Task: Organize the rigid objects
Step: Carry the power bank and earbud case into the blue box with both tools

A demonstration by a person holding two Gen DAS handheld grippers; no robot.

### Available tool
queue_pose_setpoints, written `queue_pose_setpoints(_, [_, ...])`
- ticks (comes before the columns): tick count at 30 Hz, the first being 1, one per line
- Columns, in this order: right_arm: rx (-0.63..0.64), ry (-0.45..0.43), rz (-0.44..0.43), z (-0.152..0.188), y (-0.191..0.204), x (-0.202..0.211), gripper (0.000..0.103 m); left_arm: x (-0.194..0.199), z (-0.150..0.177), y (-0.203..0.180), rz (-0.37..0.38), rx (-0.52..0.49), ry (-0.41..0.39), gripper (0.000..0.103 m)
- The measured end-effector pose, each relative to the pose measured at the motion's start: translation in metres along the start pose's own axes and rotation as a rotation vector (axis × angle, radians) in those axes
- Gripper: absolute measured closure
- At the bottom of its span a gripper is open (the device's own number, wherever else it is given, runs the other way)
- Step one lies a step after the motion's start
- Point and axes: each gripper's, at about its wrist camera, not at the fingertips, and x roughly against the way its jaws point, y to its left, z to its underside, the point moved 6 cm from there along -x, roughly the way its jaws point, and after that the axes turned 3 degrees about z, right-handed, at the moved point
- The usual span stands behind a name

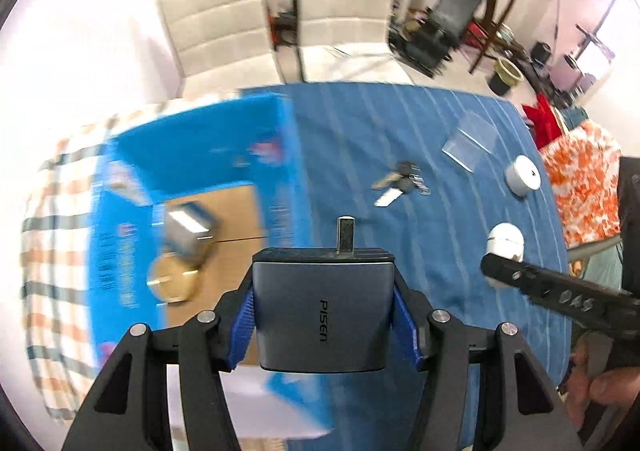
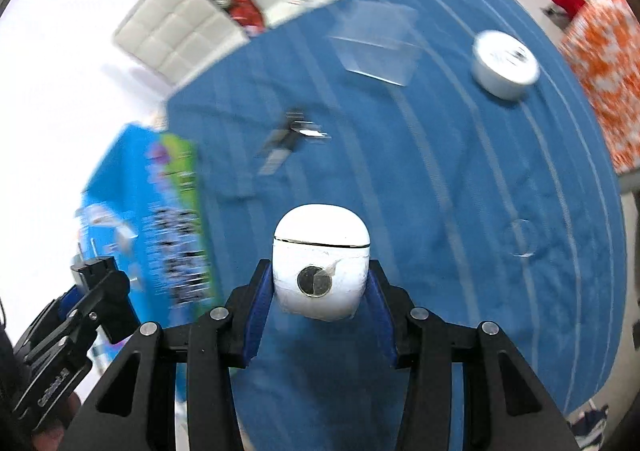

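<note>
My left gripper [image 1: 323, 303] is shut on a grey PISEN charger [image 1: 322, 315] with its plug prong pointing forward, held above the right rim of an open blue cardboard box [image 1: 288, 155]. The box holds a grey block [image 1: 188, 227] and a round gold disc [image 1: 172, 279]. My right gripper [image 2: 320, 291] is shut on a white earbud case [image 2: 320, 263], held above the blue tablecloth [image 2: 440, 171]. The case also shows in the left wrist view [image 1: 505, 243]. The box shows at the left of the right wrist view [image 2: 160, 211].
On the blue cloth lie a bunch of keys [image 1: 400, 181] [image 2: 294, 135], a clear plastic case [image 1: 470, 141] [image 2: 378, 47] and a white round tin [image 1: 522, 175] [image 2: 505, 63]. White chairs [image 1: 280, 19] stand beyond the table. An orange patterned cloth [image 1: 580, 187] lies to the right.
</note>
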Motion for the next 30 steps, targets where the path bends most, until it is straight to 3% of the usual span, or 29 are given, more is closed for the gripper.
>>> queue_pose_setpoints(3, [0.041,0.002,-0.075,0.007,0.042,0.015,0.055,0.011,0.013,0.045,-0.044,0.027,0.000,0.047])
queue_pose_setpoints(8, [0.121,0.044,-0.166,0.030,0.131,0.014,0.055,-0.004,0.045,0.110,-0.098,0.088,0.058,0.047])
queue_pose_setpoints(16, [0.195,0.153,-0.169,0.066,0.234,-0.049,0.055,-0.068,0.094,0.154,-0.063,0.172,0.185,0.047])
queue_pose_setpoints(24, [0.194,0.257,-0.094,0.069,0.252,-0.126,0.054,-0.109,0.112,0.159,0.003,0.272,0.243,0.047])
queue_pose_setpoints(30, [0.196,0.299,-0.006,0.070,0.250,-0.168,0.054,-0.126,0.108,0.163,-0.013,0.309,0.249,0.047])
